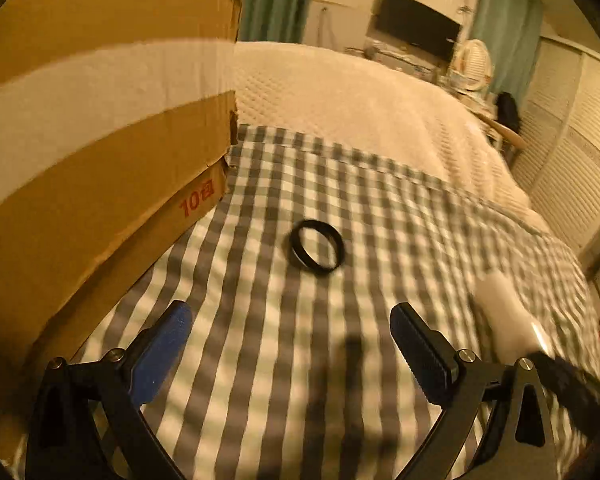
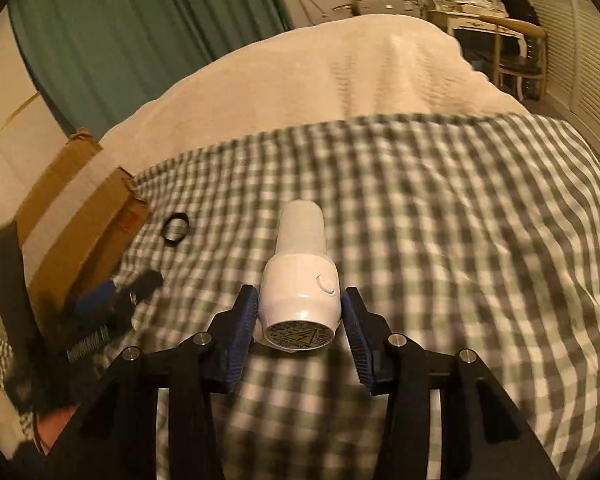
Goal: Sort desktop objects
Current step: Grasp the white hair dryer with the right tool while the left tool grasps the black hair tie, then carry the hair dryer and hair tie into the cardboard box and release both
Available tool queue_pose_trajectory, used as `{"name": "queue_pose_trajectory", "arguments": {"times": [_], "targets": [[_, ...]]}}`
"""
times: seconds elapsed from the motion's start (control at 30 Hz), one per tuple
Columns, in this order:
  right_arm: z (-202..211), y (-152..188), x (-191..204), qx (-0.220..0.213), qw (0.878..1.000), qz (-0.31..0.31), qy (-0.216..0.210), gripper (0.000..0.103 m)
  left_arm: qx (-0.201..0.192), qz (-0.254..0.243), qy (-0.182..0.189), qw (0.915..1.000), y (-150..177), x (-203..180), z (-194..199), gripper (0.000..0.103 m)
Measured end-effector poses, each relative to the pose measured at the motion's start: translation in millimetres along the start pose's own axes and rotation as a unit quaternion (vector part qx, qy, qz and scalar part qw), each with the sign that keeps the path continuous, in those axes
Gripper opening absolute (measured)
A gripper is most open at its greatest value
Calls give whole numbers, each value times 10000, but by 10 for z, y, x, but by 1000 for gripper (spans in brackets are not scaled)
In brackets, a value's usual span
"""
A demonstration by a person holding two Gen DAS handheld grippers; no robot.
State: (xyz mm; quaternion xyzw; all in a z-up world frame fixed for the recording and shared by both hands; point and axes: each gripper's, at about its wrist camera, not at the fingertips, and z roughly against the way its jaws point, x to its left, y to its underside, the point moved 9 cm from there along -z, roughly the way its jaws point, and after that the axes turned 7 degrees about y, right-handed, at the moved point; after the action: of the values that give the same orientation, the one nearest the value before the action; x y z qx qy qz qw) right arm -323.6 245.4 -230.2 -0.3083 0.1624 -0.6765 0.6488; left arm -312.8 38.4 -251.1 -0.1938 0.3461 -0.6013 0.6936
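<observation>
A white plug-in device [image 2: 300, 280] with a frosted cap and a warning sticker on its base lies on the grey-checked cloth [image 2: 440, 220]. My right gripper [image 2: 300, 293] is shut on its wide body, a blue pad against each side. The same white device [image 1: 504, 316] shows blurred at the right of the left wrist view. A black ring [image 1: 317, 249] lies flat on the cloth ahead of my left gripper [image 1: 290, 312], which hangs open above the cloth with nothing between its fingers. The black ring [image 2: 176, 229] also shows at the left of the right wrist view, near the box.
A taped cardboard box [image 1: 100, 152] stands on the left, right beside the left gripper. Beyond the checked cloth lies a cream bedspread [image 1: 360, 92]. A desk and chair [image 2: 508, 40] and louvred doors [image 1: 572, 128] are at the far right.
</observation>
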Motion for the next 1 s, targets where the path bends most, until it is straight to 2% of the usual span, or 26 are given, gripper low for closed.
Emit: {"name": "queue_pose_trajectory", "arguments": {"times": [0.1,0.17,0.23,0.3,0.33,0.4,0.57,0.63,0.77,1.0], "targets": [[-55,11,20,-97,9999,96,31,44,80,103,-260,9996,-124,45,-234,101],[-138,-45,-15,-160,9998,91,18,44,74,-10,-280,9996,-206,-13,-315,98],[-238,-66,-41,-149,9999,13,-82,44,133,-282,-290,9991,-267,-99,-408,84],[-320,-103,-56,-83,9996,-131,-217,44,269,-521,-245,9980,-273,-173,-496,63],[-336,-99,-74,-62,9993,-202,-295,45,264,-589,-199,9977,-273,-199,-506,58],[-333,-107,-75,-75,9993,-202,-318,45,269,-635,-133,9975,-244,-233,-511,42],[-333,-108,-81,-48,9993,-206,-297,44,377,-605,8,9975,-206,-263,-447,12],[-319,-107,-102,-63,9993,-241,-271,44,426,-407,187,9981,-222,-250,-420,7],[-254,-130,-127,-123,9996,-214,-160,44,515,-271,350,9977,-213,-312,-349,6],[-191,-205,9,-230,9996,-35,-132,44,704,-266,524,9958,-64,-272,192,6]]}}
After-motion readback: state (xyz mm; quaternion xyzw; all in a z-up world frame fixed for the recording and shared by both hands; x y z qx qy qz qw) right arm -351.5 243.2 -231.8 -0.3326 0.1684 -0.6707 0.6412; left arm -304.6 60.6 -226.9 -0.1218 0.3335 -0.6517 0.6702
